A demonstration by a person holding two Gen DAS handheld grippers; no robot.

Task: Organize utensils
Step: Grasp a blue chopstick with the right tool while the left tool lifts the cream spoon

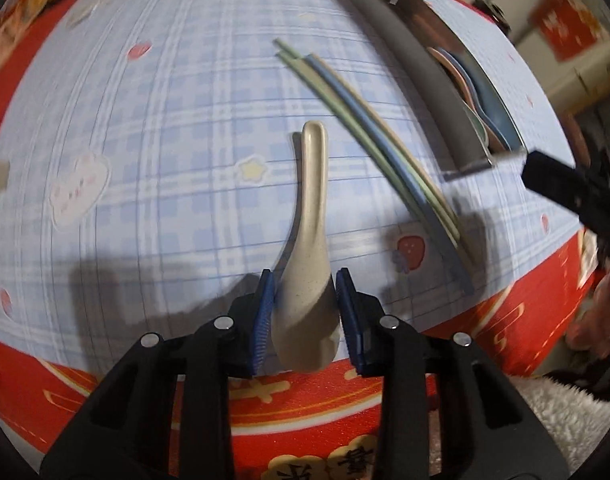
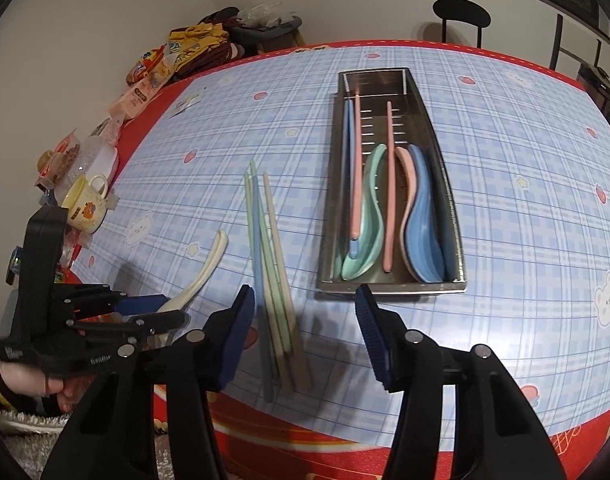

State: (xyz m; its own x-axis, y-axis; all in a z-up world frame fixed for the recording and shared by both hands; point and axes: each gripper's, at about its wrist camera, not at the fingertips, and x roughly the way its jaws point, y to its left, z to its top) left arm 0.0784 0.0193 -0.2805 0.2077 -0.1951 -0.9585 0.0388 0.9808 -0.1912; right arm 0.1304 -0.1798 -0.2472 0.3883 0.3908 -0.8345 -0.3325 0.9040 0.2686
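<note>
A cream spoon (image 1: 311, 216) lies on the checked tablecloth, handle pointing away. My left gripper (image 1: 305, 304) is shut on its bowl, a blue pad against each side. The right wrist view shows that same gripper (image 2: 161, 314) low at the left, with the spoon (image 2: 209, 264) running out of it. A bundle of green, cream and blue chopsticks (image 2: 271, 280) lies loose beside the spoon. My right gripper (image 2: 305, 320) hovers open over their near ends, and they pass close to its left finger. The steel tray (image 2: 389, 288) beyond holds pink chopsticks, a blue one, and mint, pink and blue spoons.
A yellow mug (image 2: 87, 204), a plastic tub and snack packets crowd the table's left edge. A black chair (image 2: 461, 12) stands behind the far side. The red table border (image 2: 305, 428) runs just under both grippers. A hand (image 2: 33, 380) holds the left gripper.
</note>
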